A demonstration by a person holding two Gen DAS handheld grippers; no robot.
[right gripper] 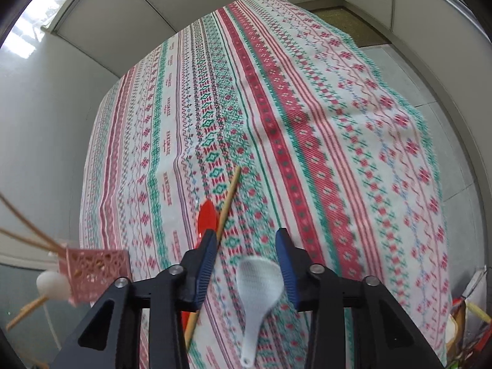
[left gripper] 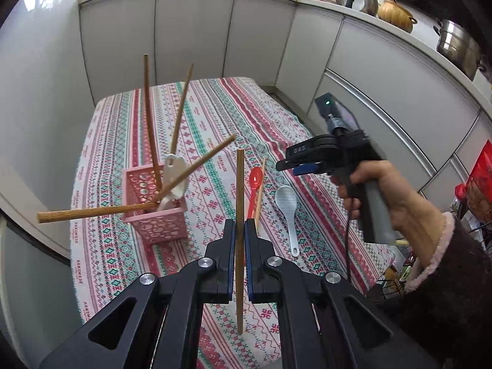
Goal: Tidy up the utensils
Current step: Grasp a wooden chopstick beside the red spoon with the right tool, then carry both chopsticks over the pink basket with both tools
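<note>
The far half of the worktop [right gripper: 276, 77] lies bare, open to a claw from above; cabinet walls [left gripper: 190, 37] close it in behind and on both sides; the pink basket [left gripper: 156, 212] stands near the worktop's left edge, and chopsticks [left gripper: 181, 107] fan out of it upward and sideways, barring the air above and to its left; a red spoon [left gripper: 255, 184], a lone chopstick [right gripper: 229, 200] and a white spoon [right gripper: 259, 289] lie close together in the near middle, with narrow strips of cloth between them; the right claw [right gripper: 246, 264] hangs open over the white spoon.
</note>
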